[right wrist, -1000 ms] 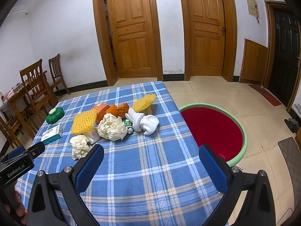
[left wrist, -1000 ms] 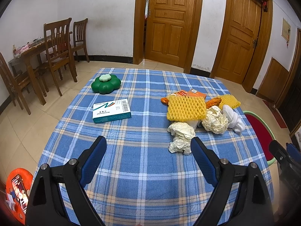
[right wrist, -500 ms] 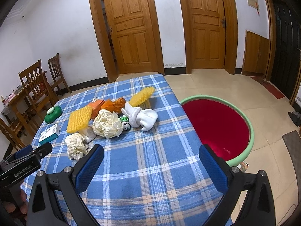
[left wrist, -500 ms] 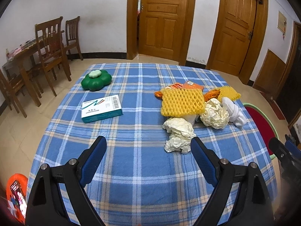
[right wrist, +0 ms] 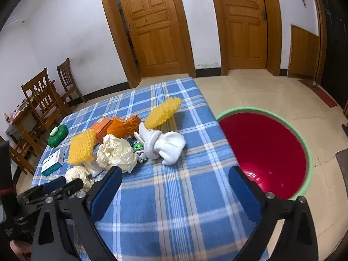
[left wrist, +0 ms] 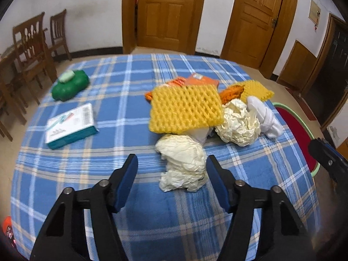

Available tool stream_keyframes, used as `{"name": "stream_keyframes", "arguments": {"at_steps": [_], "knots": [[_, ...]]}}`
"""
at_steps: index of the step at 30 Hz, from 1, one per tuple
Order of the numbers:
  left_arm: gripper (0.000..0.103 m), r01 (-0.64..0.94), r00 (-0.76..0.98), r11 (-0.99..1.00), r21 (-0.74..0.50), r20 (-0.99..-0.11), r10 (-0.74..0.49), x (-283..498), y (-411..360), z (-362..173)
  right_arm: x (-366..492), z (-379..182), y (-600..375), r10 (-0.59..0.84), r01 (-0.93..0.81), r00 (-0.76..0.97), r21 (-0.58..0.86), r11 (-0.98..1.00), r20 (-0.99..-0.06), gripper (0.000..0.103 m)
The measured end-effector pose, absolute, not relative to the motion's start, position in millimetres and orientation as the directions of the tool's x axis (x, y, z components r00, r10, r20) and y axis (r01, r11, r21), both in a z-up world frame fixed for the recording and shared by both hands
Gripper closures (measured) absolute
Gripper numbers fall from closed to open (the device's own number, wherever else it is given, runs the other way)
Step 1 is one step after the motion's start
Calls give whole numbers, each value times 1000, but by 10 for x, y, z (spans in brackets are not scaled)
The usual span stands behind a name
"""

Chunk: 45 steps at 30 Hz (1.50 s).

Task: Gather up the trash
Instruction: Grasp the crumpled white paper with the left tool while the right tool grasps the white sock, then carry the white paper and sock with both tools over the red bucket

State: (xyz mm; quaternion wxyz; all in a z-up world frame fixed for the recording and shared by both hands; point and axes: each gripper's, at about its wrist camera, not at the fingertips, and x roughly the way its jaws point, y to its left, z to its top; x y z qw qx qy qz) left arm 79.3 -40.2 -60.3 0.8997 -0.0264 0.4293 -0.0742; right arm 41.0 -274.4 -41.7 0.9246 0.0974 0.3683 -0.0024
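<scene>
Two grippers hang over a table covered in a blue plaid cloth [left wrist: 174,228]. Nearest in the left wrist view, the left gripper [left wrist: 171,174] has its jaws closing, with a crumpled cream paper wad [left wrist: 182,163] lying on the cloth between the blue pads; the right pad is just beside the wad, and whether it touches cannot be told, while the left pad stands clear. The right gripper [right wrist: 174,184] is spread wide and just starting to close, with only bare cloth between its pads.

Just beyond the wad lies the rest of the trash pile: a yellow foam net [left wrist: 187,108], a second, larger crumpled paper ball [left wrist: 239,124] beside it, a white sock-like bundle [right wrist: 165,143] touching that ball, a small green-and-white wrapper [right wrist: 139,150], orange packaging [right wrist: 117,126] and another yellow foam net [right wrist: 163,113] at the far edge. Well apart to the left sit a teal-and-white box [left wrist: 69,126] and, farther back, a green flower-shaped case [left wrist: 69,84].

Off the table's right edge stands a red basin with a green rim [right wrist: 308,152] on the tiled floor. Wooden chairs [right wrist: 45,95] and two wooden doors [right wrist: 156,28] line the far walls.
</scene>
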Motion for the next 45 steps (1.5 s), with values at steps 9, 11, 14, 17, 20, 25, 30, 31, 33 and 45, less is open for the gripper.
{"name": "stream_keyframes", "arguments": {"at_steps": [9, 11, 14, 17, 20, 25, 30, 31, 33, 45], "knots": [[69, 167, 570, 960, -223, -773, -279, 887, -418, -735, 812, -629, -2723, 145, 30, 672, 223, 974, -726, 27], [73, 170, 574, 958, -232, -767, -288, 888, -391, -710, 859, -655, -2726, 153, 29, 665, 230, 973, -731, 33], [73, 177, 596, 957, -231, -749, -291, 856, -340, -606, 927, -697, -2727, 151, 34, 657, 229, 973, -738, 40], [73, 179, 627, 961, -212, -728, -278, 839, -270, -473, 1000, -731, -2714, 146, 47, 647, 229, 972, -749, 49], [73, 181, 642, 962, -206, -716, -274, 867, -178, -398, 1038, -747, -2690, 148, 60, 636, 240, 969, -758, 61], [73, 209, 643, 950, -233, -699, -313, 932, -14, -373, 1048, -721, -2640, 86, 100, 642, 194, 976, -762, 85], [73, 251, 643, 930, -268, -672, -367, 1039, 131, -427, 961, -691, -2588, 8, 157, 631, 138, 978, -776, 92], [73, 258, 641, 927, -274, -669, -376, 1063, 148, -442, 937, -675, -2576, 0, 161, 632, 131, 978, -775, 92], [73, 268, 633, 920, -285, -668, -391, 1098, 169, -463, 867, -616, -2549, -24, 174, 636, 113, 978, -771, 92], [73, 301, 618, 895, -329, -648, -445, 1134, 138, -441, 487, -324, -2461, -11, 136, 686, 113, 984, -728, 93]]}}
